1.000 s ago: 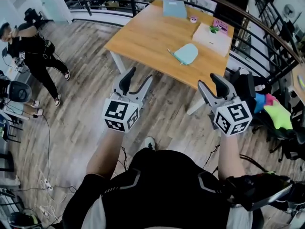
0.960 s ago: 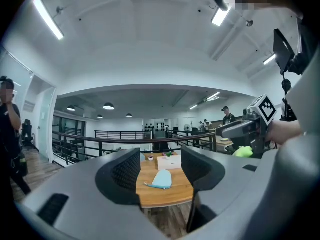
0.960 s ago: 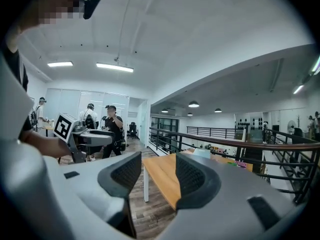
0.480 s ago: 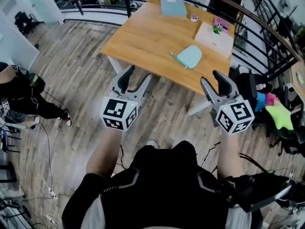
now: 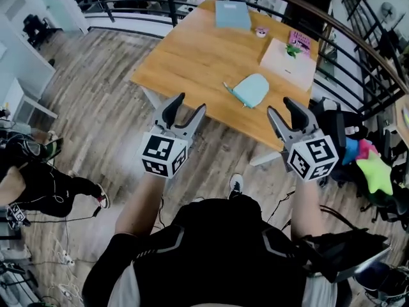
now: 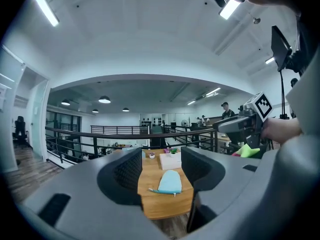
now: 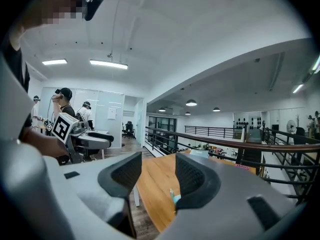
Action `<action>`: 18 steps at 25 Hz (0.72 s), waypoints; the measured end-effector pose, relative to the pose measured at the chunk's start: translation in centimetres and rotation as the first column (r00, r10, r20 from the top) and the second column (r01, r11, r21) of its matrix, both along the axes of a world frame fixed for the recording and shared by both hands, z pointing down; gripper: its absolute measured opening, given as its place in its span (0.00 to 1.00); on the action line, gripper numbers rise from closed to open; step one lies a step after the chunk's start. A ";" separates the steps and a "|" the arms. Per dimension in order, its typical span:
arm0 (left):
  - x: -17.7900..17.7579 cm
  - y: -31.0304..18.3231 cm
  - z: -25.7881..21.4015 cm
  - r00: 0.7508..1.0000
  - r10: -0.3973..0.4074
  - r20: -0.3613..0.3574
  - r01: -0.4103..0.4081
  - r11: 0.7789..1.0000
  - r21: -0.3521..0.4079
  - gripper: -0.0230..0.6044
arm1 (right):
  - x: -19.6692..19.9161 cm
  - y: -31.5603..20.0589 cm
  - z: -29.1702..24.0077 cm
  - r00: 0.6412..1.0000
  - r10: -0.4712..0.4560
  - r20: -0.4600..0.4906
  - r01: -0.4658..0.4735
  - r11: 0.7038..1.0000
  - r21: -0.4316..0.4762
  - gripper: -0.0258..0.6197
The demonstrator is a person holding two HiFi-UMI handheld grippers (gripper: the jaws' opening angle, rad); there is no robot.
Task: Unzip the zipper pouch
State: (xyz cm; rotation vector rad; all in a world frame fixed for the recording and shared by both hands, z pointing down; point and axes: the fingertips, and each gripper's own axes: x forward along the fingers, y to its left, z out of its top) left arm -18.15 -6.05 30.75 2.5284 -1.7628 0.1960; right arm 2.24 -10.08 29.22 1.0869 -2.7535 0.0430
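Lying flat toward the near edge of the worktop (image 5: 192, 56), the zipper pouch (image 5: 250, 89) is untouched. Well short of it, over the floor, the left gripper (image 5: 190, 104) and right gripper (image 5: 281, 107) point toward it, jaws apart and empty, apparently readied for the approach.

surface (image 5: 192, 56): wooden, ahead of me
box (image 5: 286, 57): white, on surface, right side
folder (image 5: 232, 15): light blue, far edge
floor (image 5: 96, 107): wood planks

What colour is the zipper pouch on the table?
Light teal; the pouch shows best in the head view.
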 end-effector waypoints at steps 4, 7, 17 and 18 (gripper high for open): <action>1.7 -3.1 -0.6 1.000 -0.006 0.010 0.006 1.000 0.009 0.45 | 1.1 -3.1 0.0 1.000 -0.030 0.003 0.030 1.000 0.007 0.38; 2.7 -5.5 -0.8 1.000 -0.014 0.018 0.014 1.000 0.016 0.44 | 1.8 -5.3 -0.1 0.999 -0.045 -0.005 0.045 0.999 0.020 0.38; 5.6 -12.0 0.9 0.999 -0.038 0.013 0.038 0.999 -0.027 0.44 | 3.8 -11.7 1.2 0.995 -0.096 -0.016 0.096 0.995 0.005 0.38; 5.8 -12.4 1.0 0.999 -0.037 0.017 0.037 0.999 -0.032 0.45 | 4.0 -12.2 1.3 0.995 -0.101 -0.016 0.101 0.995 0.005 0.38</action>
